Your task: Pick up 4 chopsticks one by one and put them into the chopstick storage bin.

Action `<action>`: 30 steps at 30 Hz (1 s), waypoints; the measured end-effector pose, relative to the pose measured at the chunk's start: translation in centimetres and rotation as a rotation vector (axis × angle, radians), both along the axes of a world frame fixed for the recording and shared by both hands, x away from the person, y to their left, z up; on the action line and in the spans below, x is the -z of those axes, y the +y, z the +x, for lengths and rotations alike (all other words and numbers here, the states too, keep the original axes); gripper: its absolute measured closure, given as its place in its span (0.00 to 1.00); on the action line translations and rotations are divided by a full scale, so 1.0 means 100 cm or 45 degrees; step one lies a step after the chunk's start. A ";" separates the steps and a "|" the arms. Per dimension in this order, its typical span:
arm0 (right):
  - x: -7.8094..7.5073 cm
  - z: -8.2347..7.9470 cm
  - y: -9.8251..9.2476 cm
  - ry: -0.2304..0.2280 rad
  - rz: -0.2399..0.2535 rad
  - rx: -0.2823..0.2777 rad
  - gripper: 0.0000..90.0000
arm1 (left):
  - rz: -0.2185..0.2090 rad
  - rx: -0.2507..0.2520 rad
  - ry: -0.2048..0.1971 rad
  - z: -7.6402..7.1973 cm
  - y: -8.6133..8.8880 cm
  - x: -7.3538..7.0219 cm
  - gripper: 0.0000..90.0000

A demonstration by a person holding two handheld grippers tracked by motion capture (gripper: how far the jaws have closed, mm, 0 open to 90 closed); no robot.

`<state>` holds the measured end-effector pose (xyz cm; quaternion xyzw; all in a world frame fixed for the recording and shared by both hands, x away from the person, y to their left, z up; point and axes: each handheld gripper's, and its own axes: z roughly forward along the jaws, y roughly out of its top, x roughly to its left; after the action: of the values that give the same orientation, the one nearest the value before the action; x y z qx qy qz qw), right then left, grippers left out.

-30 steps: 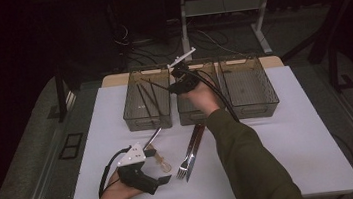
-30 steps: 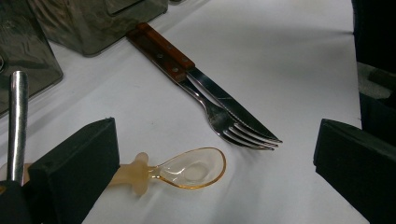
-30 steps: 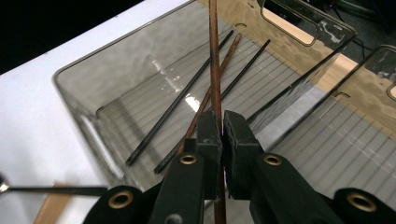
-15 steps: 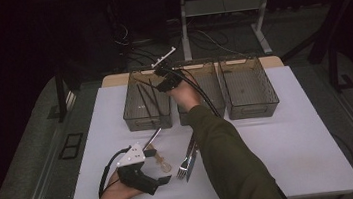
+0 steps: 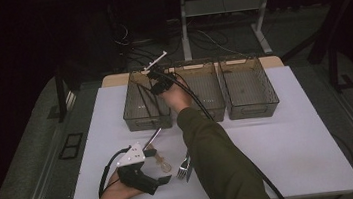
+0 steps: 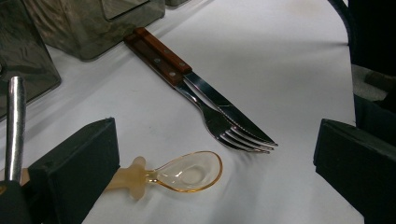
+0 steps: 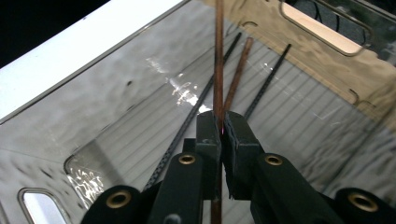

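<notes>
Your right gripper [image 7: 219,135] has its jaws clamped on a brown chopstick [image 7: 218,56], held over the left bin [image 5: 133,115] — two black chopsticks [image 7: 187,123] and another brown one [image 7: 238,74] lie on its floor. Your left gripper [image 5: 166,180] rests low on the table [image 5: 299,136], jaws wide apart, an amber spoon [image 6: 187,171] between them — a fork [image 6: 219,128] and a wooden-handled knife [image 6: 161,53] lie just beyond.

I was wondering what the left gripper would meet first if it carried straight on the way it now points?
Probably the clear amber spoon: its bowl lies on the white table just ahead, between the open jaws of the left gripper. Past it lie the fork and knife, though depth is hard to judge.
</notes>
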<state>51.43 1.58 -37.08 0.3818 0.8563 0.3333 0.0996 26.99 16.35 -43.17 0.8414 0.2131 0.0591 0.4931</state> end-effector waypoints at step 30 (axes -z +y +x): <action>-0.019 -0.042 -0.056 -0.104 0.139 -0.112 0.30 | 0.007 -0.019 0.002 0.002 0.002 0.001 0.00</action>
<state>47.26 -4.05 -35.15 0.3349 0.8479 0.3988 0.0989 27.19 16.56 -43.22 0.8411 0.2195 0.0628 0.4902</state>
